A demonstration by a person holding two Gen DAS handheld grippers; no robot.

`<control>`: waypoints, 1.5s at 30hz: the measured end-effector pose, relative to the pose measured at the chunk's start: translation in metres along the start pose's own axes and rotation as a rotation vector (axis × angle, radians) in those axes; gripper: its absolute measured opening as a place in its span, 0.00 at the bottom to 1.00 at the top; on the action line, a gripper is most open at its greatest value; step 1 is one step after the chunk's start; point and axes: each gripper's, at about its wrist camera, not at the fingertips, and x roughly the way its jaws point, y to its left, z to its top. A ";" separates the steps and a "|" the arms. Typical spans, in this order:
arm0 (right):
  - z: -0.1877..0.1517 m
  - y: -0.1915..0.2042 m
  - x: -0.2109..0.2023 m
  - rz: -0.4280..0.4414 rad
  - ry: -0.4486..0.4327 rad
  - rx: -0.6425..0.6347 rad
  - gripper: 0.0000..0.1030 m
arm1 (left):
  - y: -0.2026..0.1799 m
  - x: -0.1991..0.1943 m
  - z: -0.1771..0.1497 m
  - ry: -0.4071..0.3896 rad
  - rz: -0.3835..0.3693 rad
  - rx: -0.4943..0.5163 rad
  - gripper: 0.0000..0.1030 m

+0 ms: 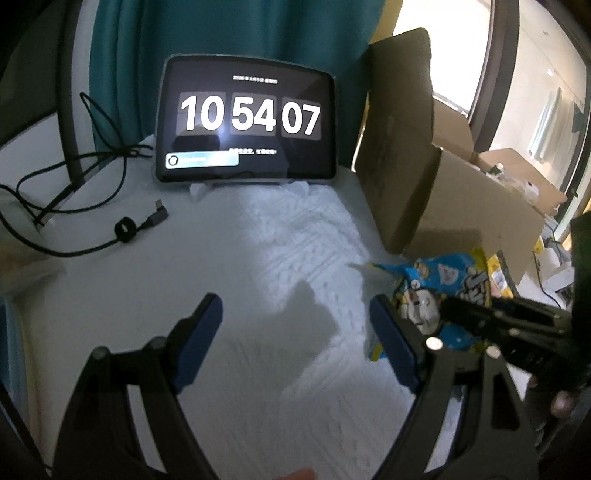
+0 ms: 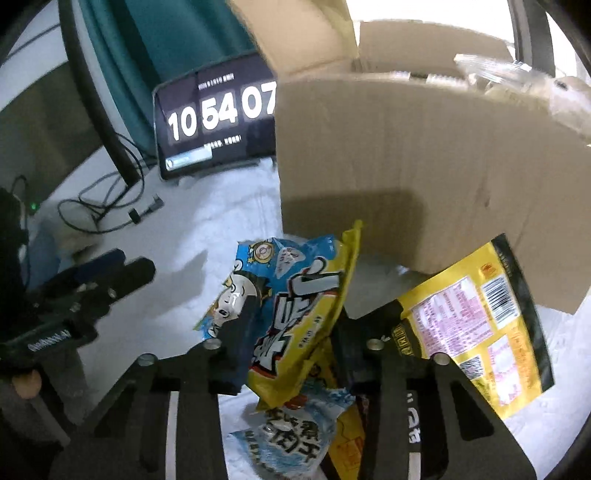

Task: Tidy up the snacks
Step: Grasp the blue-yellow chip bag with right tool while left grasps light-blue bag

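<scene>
Between the right gripper's (image 2: 291,332) fingers sits a blue-and-yellow snack bag (image 2: 295,306), clamped from both sides and held up in front of the box (image 2: 424,166). The bag's top edge reaches the box's lower front wall in the right wrist view; whether it touches cannot be told. Just right of that bag, a yellow packet (image 2: 484,325) with a barcode and printed label leans tilted against the box's lower corner. Below the held bag lies a pale blue packet (image 2: 291,432) with dark characters, resting on the white cloth (image 2: 177,302), with more yellow wrapping beside it, partly hidden by the fingers.

The left gripper (image 1: 295,339) hangs over the cloth left of the box, its blue-padded fingers (image 1: 199,339) spread wide with nothing between them. From this view the held bag (image 1: 439,284) shows at the right, with the right gripper's dark fingers (image 1: 480,314) across it, just in front of the box (image 1: 454,206).

The box is brown cardboard with its flaps up, and something clear and crinkled shows over its rim, too blurred to name. Left of the box a tablet (image 1: 245,118) stands upright showing 10 54 07. Farther left of the tablet, black cables (image 1: 92,177) loop across the cloth. Behind the tablet hangs a teal curtain (image 1: 221,29).
</scene>
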 end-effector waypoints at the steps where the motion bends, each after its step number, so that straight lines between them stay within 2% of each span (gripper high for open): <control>1: 0.000 -0.001 -0.005 0.001 -0.011 0.001 0.31 | -0.003 -0.002 0.000 -0.001 -0.001 0.005 0.81; 12: -0.005 -0.032 -0.079 -0.026 -0.155 0.041 0.29 | -0.063 -0.015 -0.005 0.002 -0.061 0.098 0.81; 22: -0.026 -0.086 -0.118 -0.087 -0.223 0.129 0.29 | -0.132 0.003 -0.025 0.089 -0.136 0.206 0.81; 26: -0.038 -0.108 -0.128 -0.103 -0.238 0.168 0.29 | -0.148 0.020 -0.039 0.156 -0.141 0.238 0.81; 31: -0.049 -0.131 -0.135 -0.113 -0.248 0.220 0.29 | -0.155 0.041 -0.051 0.217 -0.098 0.254 0.81; 36: -0.053 -0.143 -0.135 -0.111 -0.261 0.251 0.29 | -0.154 0.042 -0.051 0.210 -0.092 0.251 0.80; 38: -0.053 -0.144 -0.134 -0.108 -0.260 0.253 0.29 | -0.151 0.043 -0.051 0.210 -0.098 0.240 0.77; 40: -0.054 -0.145 -0.132 -0.107 -0.259 0.255 0.29 | -0.148 0.042 -0.052 0.201 -0.097 0.231 0.62; 42: -0.054 -0.146 -0.130 -0.107 -0.255 0.254 0.29 | -0.149 0.041 -0.052 0.199 -0.102 0.240 0.55; 45: -0.055 -0.145 -0.128 -0.107 -0.251 0.250 0.29 | -0.150 0.041 -0.053 0.197 -0.112 0.259 0.52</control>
